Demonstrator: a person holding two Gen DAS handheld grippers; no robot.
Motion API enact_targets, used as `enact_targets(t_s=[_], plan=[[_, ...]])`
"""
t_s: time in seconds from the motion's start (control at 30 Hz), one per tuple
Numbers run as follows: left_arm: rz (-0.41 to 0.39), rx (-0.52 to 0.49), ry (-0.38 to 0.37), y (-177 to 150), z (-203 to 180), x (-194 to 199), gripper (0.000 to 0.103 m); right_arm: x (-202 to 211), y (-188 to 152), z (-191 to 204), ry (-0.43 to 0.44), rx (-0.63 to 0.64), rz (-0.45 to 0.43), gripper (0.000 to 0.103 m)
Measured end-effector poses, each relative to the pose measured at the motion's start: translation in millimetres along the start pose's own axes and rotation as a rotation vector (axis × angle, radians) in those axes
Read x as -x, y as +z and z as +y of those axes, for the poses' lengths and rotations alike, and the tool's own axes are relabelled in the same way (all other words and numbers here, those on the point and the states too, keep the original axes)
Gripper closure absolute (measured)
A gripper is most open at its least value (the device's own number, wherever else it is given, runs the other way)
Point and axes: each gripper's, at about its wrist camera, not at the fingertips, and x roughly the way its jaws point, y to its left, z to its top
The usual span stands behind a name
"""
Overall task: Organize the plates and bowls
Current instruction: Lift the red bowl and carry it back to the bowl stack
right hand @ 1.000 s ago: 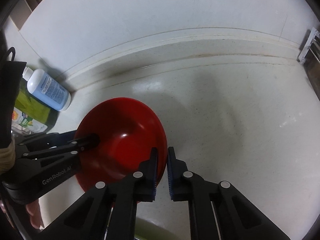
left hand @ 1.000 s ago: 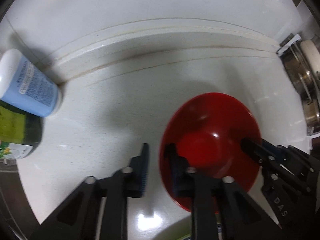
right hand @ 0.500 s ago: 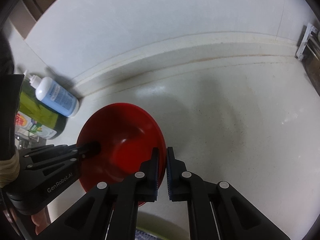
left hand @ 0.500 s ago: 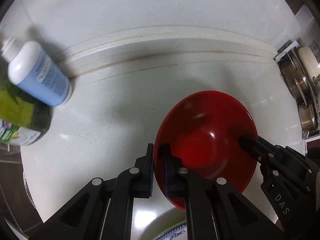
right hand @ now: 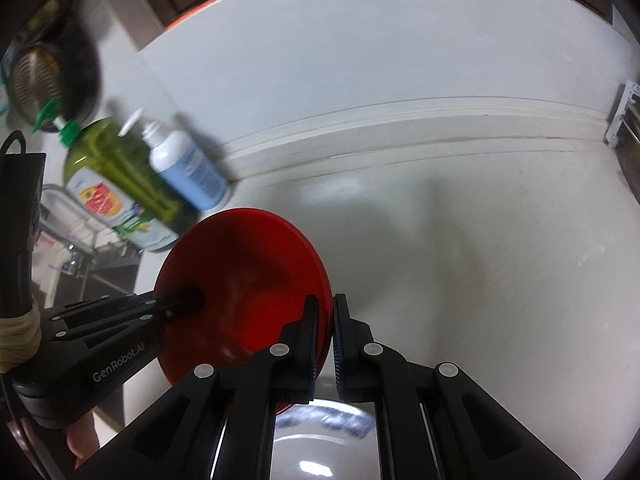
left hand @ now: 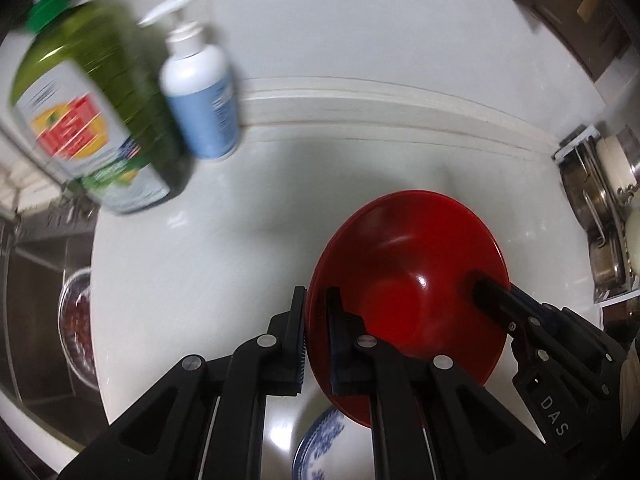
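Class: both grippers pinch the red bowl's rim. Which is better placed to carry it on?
Probably neither alone: left gripper and right gripper clamp opposite rims of the red bowl, so both should carry it.

At the desk's back left corner we see a large green bottle with a green cap and a red and yellow label, and just beside it a white pump bottle with a blue label. Off the desk's left edge we see a steel sink, and by its right edge metal pots on a rack.
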Motion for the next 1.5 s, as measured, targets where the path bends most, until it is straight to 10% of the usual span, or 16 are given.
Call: enact_targets(t_s=[0.83,1.5], plan=[[-0.13,0.177,0.011,-137,97,90,0.089,57,-98,114,0.071,0.177,-0.035,0.094],[-0.076,0.254,-0.031,-214,141,96,0.086,61,-169,162,0.088,0.311,0.045,0.094]])
